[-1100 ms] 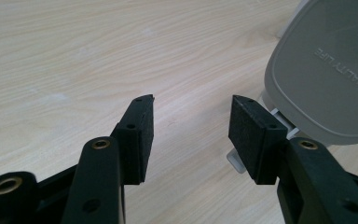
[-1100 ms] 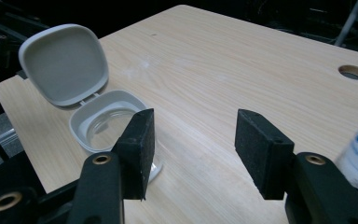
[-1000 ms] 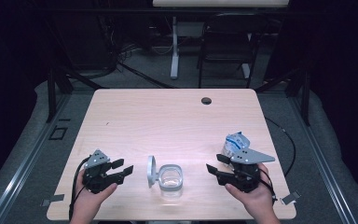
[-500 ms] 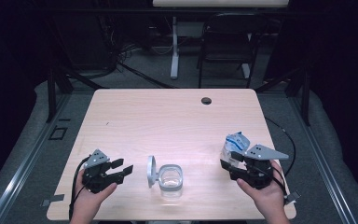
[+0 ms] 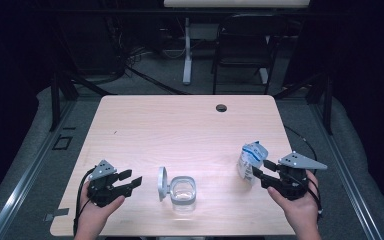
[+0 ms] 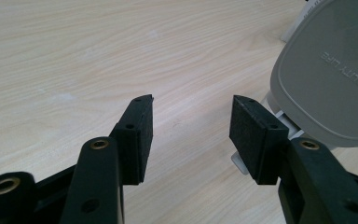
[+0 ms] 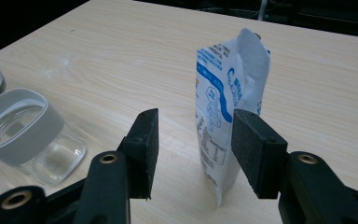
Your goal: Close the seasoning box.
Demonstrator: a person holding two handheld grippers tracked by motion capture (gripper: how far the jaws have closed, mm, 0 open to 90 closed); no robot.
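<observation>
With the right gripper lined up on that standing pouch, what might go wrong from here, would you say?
1. The pouch stands upright on a narrow base, so an off-centre pad could tip it; the right gripper is open and its jaws have just been closing.
2. The glass jar sits open with its lid up, so a tipped pouch might spill beside it.

The right gripper [image 5: 258,170] now sits farther right, turned toward the upright pouch [image 5: 250,162], its jaws having just been closing slightly.
</observation>
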